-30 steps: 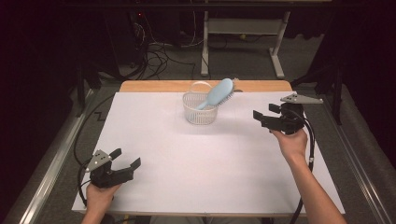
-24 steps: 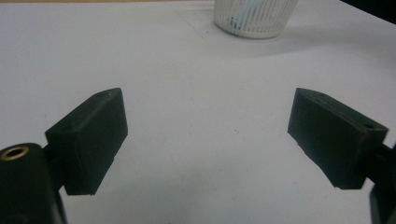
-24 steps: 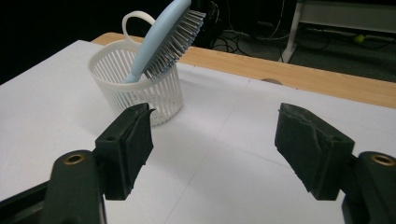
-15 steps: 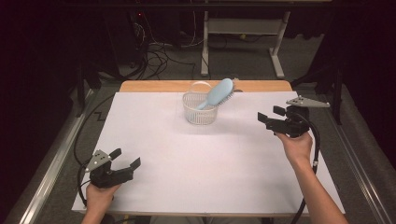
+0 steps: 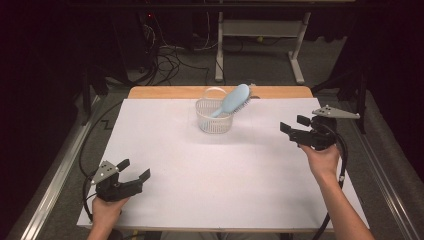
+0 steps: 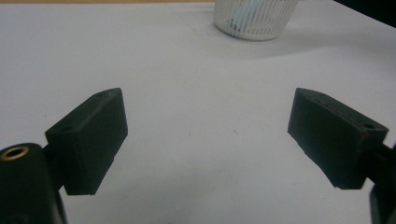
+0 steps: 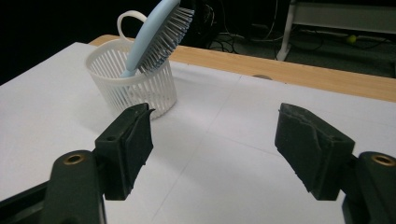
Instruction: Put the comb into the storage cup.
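Now drawn back toward the table's right edge, right gripper (image 5: 295, 129), a shade farther from the basket (image 5: 215, 116) than half a second ago and farther again than a second ago; jaws spread wide, nothing between them. Ahead and to the left of its fingers (image 7: 128, 140) in the right gripper view: basket (image 7: 134, 80) upright on the white sheet (image 7: 261, 163), brush (image 7: 156, 32) standing in it handle down, head leaning out over the rim, bristles turned toward the gripper. Well apart from both fingertips, so no contact with either thing. Left gripper (image 5: 134, 170) parked at the near left corner, unmoved across the three high views, jaws likewise wide and empty; basket (image 6: 254, 16) far beyond its fingers (image 6: 95, 135), at the top of the left gripper view, slightly right of the gap. Read as a release already made: brush lodged in the basket, grip let go, hand retreating. Most likely little left to do, barring a tidier seating of the brush, since the head overhangs the rim and could tip the light basket if nudged
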`<state>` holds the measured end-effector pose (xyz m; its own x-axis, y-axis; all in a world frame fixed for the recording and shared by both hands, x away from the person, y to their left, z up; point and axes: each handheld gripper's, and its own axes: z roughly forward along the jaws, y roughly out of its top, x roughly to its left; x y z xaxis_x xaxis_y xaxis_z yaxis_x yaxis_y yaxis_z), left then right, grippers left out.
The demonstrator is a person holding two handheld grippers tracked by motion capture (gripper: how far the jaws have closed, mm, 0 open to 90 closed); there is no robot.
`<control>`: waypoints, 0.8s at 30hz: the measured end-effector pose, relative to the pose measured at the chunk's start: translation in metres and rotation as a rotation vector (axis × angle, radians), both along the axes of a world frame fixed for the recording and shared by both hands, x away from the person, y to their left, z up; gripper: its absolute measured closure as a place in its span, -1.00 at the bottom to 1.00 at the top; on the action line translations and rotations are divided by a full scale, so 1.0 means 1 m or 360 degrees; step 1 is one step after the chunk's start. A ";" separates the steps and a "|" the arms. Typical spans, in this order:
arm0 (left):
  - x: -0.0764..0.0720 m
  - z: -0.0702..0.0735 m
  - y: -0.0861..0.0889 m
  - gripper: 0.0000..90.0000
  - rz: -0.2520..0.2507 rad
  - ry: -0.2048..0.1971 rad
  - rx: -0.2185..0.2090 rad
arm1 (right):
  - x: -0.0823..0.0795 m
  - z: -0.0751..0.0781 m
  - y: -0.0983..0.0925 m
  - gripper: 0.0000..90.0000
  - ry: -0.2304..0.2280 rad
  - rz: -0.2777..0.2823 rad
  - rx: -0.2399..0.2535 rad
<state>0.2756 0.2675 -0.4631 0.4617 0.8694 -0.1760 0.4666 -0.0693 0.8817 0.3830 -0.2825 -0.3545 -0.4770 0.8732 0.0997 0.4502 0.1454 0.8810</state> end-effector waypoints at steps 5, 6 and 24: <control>0.000 0.000 0.000 -0.75 0.0000 0.0001 0.0001 | -0.002 -0.001 -0.003 -0.38 -0.0007 -0.0003 0.0003; 0.000 0.000 0.000 -0.75 0.0000 0.0001 0.0001 | -0.003 -0.001 -0.004 -0.38 -0.0004 -0.0008 0.0006; 0.000 0.000 0.000 -0.75 0.0001 -0.0001 0.0001 | -0.010 -0.003 -0.012 -0.38 -0.0015 -0.0022 0.0022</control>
